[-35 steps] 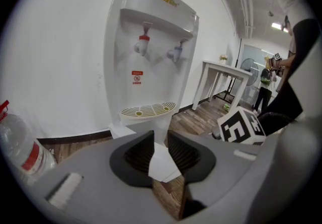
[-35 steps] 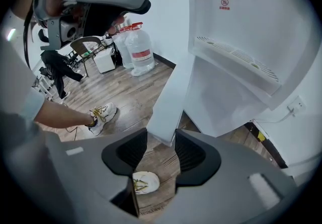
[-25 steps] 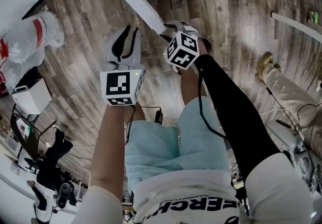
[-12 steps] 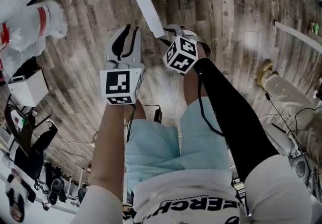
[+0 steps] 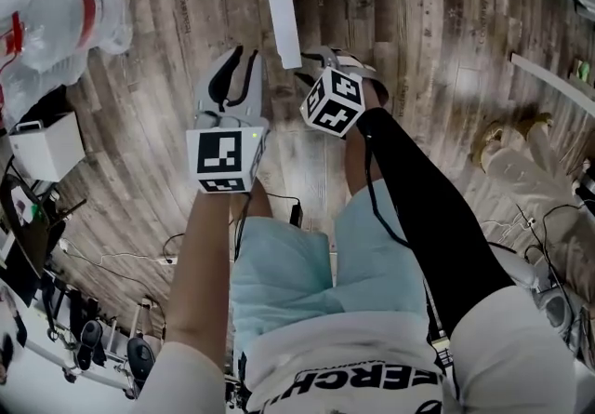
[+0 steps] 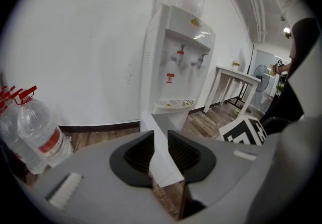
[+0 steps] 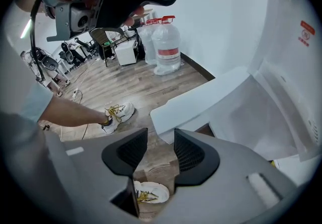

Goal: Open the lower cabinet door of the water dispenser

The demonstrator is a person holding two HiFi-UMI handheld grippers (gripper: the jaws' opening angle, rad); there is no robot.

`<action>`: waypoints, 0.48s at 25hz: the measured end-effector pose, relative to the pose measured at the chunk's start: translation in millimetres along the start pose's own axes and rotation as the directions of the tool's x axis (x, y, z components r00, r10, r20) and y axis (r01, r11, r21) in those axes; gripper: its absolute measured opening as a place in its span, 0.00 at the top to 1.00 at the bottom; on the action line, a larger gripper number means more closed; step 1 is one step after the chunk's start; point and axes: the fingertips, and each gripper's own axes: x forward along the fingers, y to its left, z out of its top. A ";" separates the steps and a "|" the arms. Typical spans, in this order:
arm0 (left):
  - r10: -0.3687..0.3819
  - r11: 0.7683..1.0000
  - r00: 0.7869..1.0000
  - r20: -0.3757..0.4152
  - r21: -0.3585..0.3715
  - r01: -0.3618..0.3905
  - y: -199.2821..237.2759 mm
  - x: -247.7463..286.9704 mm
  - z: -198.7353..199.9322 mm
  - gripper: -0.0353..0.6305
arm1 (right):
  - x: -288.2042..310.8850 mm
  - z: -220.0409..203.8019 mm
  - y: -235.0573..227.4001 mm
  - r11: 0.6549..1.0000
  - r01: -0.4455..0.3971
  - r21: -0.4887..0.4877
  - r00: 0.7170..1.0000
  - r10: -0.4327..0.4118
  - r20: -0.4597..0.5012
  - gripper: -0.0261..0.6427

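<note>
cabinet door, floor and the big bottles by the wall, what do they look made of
Cabinet door: smooth plain white with a soft sheen, probably moulded plastic, possibly painted metal.
Floor: grey-brown planks with grain and seams; wood or wood-look laminate.
Bottles: see-through walls with red labels, most likely clear plastic.

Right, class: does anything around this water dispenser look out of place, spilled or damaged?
Only the lower cabinet door of the water dispenser: it stands swung wide open over the wood floor, baring the white compartment behind it. No spill or damage shows.
</note>
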 end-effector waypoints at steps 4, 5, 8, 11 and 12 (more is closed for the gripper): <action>0.007 1.000 1.000 0.013 -0.009 -0.007 10.7 -7.9 1.9 0.82 | 5.3 11.7 5.8 1.000 -0.007 -0.011 1.000 0.007 -0.002 0.71; 0.012 1.000 1.000 0.012 -0.011 -0.012 13.9 -10.0 0.5 0.82 | 6.4 14.4 7.3 1.000 -0.009 -0.014 1.000 0.009 -0.002 0.71; 0.023 1.000 1.000 0.015 -0.020 -0.022 22.3 -14.9 -0.7 0.82 | 10.3 22.6 9.8 1.000 -0.013 -0.026 1.000 0.013 -0.001 0.71; 0.034 0.999 0.999 0.013 -0.031 -0.034 30.2 -20.6 -4.7 0.82 | 14.5 30.0 13.3 0.999 -0.016 -0.034 1.000 0.016 -0.001 0.71; 0.038 0.999 0.999 0.013 -0.034 -0.037 32.3 -22.6 -6.1 0.82 | 15.8 32.2 14.7 0.999 -0.017 -0.036 1.000 0.017 0.000 0.71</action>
